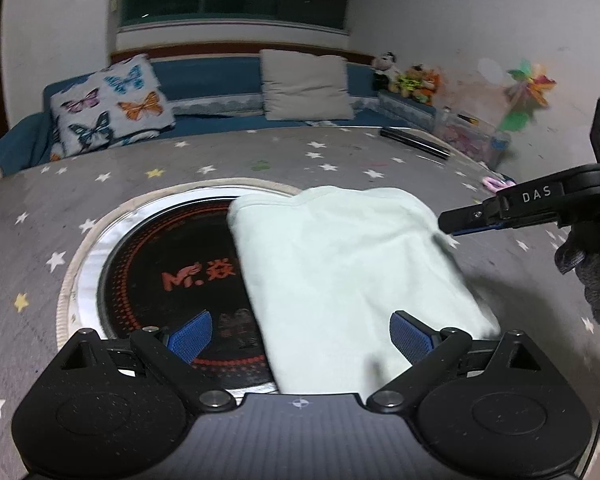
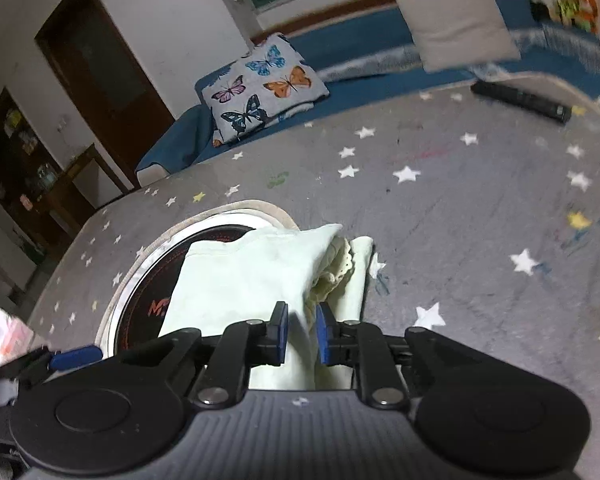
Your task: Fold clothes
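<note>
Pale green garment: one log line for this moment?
pale green garment: folded, partly over round cooktop | left gripper: open | right gripper: jaws narrow, cloth between

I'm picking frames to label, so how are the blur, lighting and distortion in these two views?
Left wrist view: fisheye bends the table edge; the pale green garment is soft along its right edge, and the right gripper and pinwheel are smeared. Right wrist view: the beige cushion and remote streak with motion blur. Both are dim indoor light, the window dark.

A folded pale green garment (image 2: 260, 276) is laid on the star-patterned tablecloth (image 2: 460, 220); a fold is flanked by the slightly parted right gripper (image 2: 302, 334).
</note>
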Action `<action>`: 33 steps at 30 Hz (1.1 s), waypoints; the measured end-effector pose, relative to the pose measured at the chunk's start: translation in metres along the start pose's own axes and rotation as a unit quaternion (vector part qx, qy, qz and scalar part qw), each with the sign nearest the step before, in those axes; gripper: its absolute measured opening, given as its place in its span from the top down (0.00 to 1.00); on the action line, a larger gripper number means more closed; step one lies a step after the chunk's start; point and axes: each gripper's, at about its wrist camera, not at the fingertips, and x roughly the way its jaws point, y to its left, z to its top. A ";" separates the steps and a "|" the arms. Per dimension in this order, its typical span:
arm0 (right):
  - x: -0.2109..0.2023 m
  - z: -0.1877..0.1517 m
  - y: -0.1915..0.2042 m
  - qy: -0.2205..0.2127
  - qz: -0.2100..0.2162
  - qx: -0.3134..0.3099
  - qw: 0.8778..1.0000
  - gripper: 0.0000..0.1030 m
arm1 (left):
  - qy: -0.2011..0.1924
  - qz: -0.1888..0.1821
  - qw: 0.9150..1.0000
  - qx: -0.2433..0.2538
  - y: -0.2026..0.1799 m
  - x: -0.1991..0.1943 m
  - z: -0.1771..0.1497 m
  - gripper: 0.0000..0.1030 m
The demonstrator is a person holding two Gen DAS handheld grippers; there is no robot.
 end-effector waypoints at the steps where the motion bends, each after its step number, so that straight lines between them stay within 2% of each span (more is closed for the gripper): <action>1: -0.004 -0.004 0.001 0.003 0.003 -0.003 1.000 0.85 | 0.000 -0.006 1.000 0.007 -0.002 -0.002 -0.002 0.06; 3: -0.011 -0.013 0.001 0.013 0.012 -0.003 1.000 0.85 | 0.000 -0.016 0.999 0.028 -0.007 -0.008 -0.008 0.07; 9: -0.034 -0.048 -0.004 0.040 0.022 -0.001 0.999 0.84 | -0.008 -0.028 0.994 0.104 -0.020 -0.023 -0.029 0.17; 15: -0.042 -0.071 -0.008 0.048 0.026 0.014 0.998 0.84 | -0.010 -0.029 0.987 0.160 -0.034 -0.019 -0.043 0.33; 18: -0.039 -0.073 -0.007 0.045 0.032 0.021 0.998 0.86 | -0.009 -0.028 0.985 0.170 -0.036 -0.016 -0.046 0.50; 22: -0.037 -0.076 -0.003 0.039 0.021 0.016 0.999 0.97 | -0.007 -0.027 0.983 0.179 -0.037 -0.012 -0.048 0.86; 23: -0.040 -0.076 -0.002 0.033 0.019 0.015 0.999 0.98 | -0.007 -0.026 0.983 0.184 -0.038 -0.011 -0.050 0.90; 25: -0.047 -0.076 -0.001 0.020 0.016 0.012 1.000 0.99 | -0.005 -0.016 0.982 0.189 -0.037 -0.009 -0.052 0.96; 27: -0.052 -0.075 -0.002 0.011 0.010 0.008 1.000 0.99 | -0.002 -0.007 0.982 0.189 -0.034 -0.008 -0.054 0.97; 33: -0.045 -0.081 -0.010 0.029 -0.011 0.011 0.999 1.00 | 0.002 -0.003 0.984 0.180 -0.025 -0.015 -0.054 0.97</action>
